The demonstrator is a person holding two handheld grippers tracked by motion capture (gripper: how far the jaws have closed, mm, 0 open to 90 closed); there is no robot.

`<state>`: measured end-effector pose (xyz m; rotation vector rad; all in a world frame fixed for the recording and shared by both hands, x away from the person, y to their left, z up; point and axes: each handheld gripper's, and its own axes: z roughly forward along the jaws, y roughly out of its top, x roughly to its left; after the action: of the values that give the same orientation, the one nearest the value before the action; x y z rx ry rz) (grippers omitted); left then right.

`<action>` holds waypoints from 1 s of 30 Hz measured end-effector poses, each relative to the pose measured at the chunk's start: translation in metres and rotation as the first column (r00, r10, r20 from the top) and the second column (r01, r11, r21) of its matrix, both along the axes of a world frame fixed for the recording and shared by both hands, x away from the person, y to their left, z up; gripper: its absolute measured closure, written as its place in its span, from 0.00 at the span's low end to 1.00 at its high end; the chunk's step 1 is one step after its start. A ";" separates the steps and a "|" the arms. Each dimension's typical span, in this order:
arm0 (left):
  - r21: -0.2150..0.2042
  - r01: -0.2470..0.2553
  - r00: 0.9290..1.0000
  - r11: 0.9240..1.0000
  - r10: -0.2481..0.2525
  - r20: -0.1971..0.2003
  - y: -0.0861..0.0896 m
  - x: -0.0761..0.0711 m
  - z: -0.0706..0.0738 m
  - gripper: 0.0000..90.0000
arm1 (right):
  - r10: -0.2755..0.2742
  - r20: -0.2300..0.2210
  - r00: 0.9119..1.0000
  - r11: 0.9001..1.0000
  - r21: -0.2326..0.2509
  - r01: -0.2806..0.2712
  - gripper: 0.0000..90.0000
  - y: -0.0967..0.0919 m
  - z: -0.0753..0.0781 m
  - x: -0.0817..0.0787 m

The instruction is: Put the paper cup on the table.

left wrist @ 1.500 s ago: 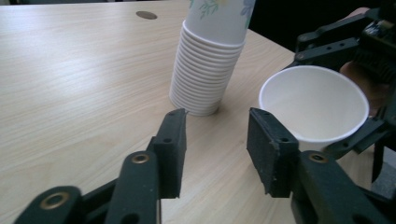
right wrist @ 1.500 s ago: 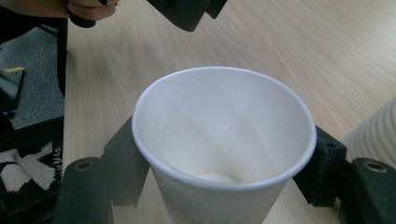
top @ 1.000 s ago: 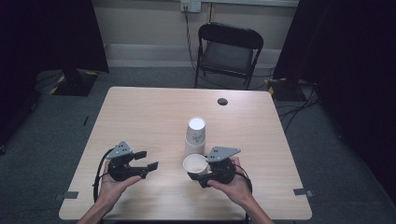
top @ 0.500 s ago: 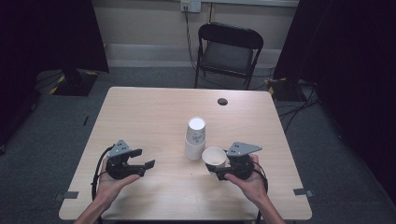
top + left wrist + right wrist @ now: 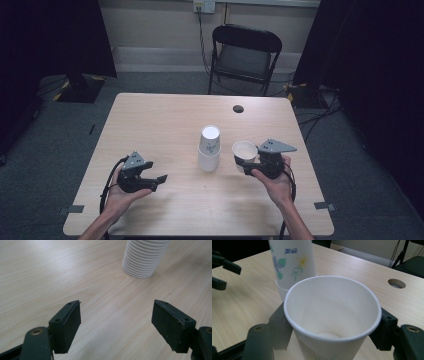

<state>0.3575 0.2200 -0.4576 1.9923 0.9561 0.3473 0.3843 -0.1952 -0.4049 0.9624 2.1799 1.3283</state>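
Right claw [image 5: 248, 161] clamped on a single paper cup [image 5: 244, 151], mouth up, a black jaw pressed against each side of its wall in the right gripper view [image 5: 332, 315]; held right of centre in the high view, just right of the stack. Left claw [image 5: 159, 181] parted with nothing between the jaws, having just been opening wider, bare wood showing between them in the left gripper view [image 5: 116, 326]; lower left of the high view, well apart from the stack. Upside-down stack of paper cups [image 5: 209, 148] standing at mid-frame on the worktop [image 5: 165, 120], flower print on its side. Round hole [image 5: 238, 108] in the worktop toward the upper right. Folding chair [image 5: 244, 56] beyond the far edge.
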 end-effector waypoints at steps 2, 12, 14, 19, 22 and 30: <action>-0.011 -0.005 1.000 1.000 0.005 -0.026 0.001 0.003 -0.002 0.20 | -0.011 -0.003 1.000 1.000 -0.007 0.011 0.34 -0.001 -0.001 0.005; 0.066 -0.025 0.994 0.998 0.032 -0.108 0.005 0.012 -0.013 0.18 | -0.075 -0.026 0.997 0.997 -0.018 0.074 0.34 -0.012 -0.010 0.043; 0.132 -0.038 0.994 0.990 0.051 -0.097 0.009 0.011 -0.015 0.18 | -0.091 -0.021 0.996 0.996 -0.016 0.091 0.34 -0.014 -0.011 0.049; 0.153 -0.086 0.989 0.984 0.103 -0.106 0.024 0.010 -0.027 0.18 | -0.119 -0.016 0.993 0.993 -0.005 0.119 0.33 -0.016 -0.014 0.056; 0.174 -0.098 0.990 0.980 0.114 -0.083 0.029 0.007 -0.036 0.17 | -0.133 -0.020 0.991 0.991 -0.011 0.133 0.33 -0.016 -0.018 0.061; 0.163 -0.120 0.992 0.979 0.125 -0.019 0.030 0.003 -0.043 0.12 | -0.155 -0.032 0.987 0.988 -0.020 0.154 0.32 -0.012 -0.028 0.081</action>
<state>0.3605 0.2501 -0.5010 2.0939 1.1025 0.4783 0.4648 -0.2069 -0.4330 1.1300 2.0905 1.2268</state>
